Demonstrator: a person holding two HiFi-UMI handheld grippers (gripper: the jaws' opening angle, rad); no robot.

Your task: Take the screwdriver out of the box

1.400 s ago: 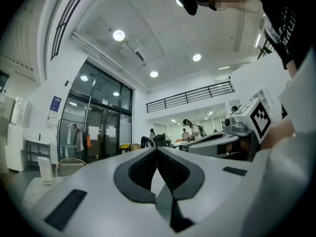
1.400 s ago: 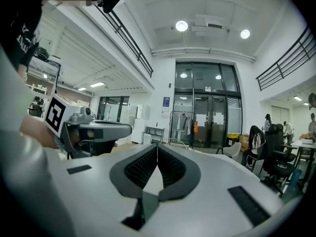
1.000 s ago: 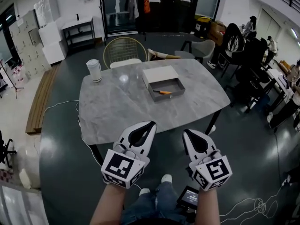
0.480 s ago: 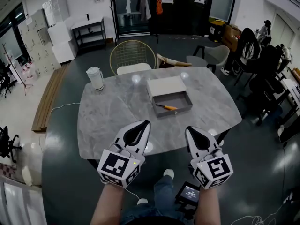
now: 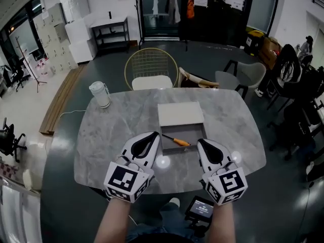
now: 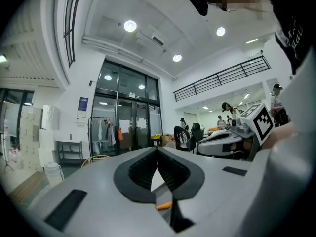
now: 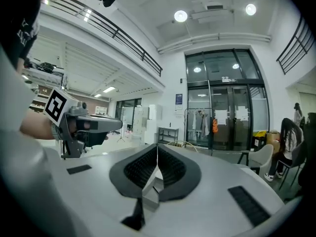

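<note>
Left gripper and right gripper both closed, empty, above the table's near edge. Screwdriver flat in the open box at mid-table (orange handle rightward). Approach step, seemingly; next: part one pair of jaws, reach in, pinch the handle.

Open-plan office (seated workers, lockers, glass doors)

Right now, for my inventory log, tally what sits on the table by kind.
screwdriver: 1
grey box: 1
white lid: 1
white jug: 1
Total: 4
</note>
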